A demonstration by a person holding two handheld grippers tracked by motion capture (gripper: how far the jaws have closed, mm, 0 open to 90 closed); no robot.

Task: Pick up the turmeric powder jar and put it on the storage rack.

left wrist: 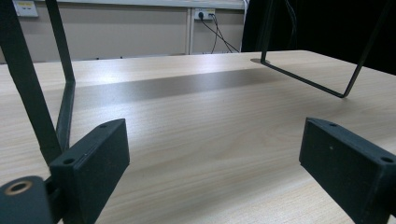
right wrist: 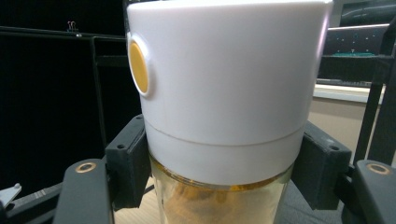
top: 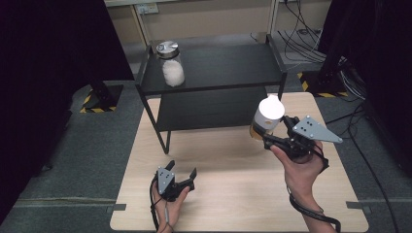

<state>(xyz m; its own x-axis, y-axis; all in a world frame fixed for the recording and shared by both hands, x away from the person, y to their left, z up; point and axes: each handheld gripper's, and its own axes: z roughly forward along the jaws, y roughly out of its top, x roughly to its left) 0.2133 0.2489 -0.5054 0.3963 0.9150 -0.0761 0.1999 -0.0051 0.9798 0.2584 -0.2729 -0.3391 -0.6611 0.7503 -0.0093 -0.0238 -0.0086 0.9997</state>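
My right gripper (top: 275, 135) pinches a white-lidded jar (top: 266, 120) at the seam where lid meets glass; in the right gripper view the pads (right wrist: 128, 161) press on both sides of the jar (right wrist: 224, 107) just under the white lid. Jar is off the bench (top: 228, 194), upright, at the right, just in front of the black two-tier shelf (top: 214, 68). Amber-brown contents fill the lower glass.

Handling judgement: glass body, rigid, smooth, likely slippery and breakable; weight moderate. The lid's lower band gives a lip against slipping down, so the present hold looks sound; keep it upright.

Left gripper (top: 180, 178) rests low at the near left of the bench, jaws spread, nothing between them.

Glass jar with metal lid (top: 171, 63), white contents, stands on the shelf's top tier, far left.
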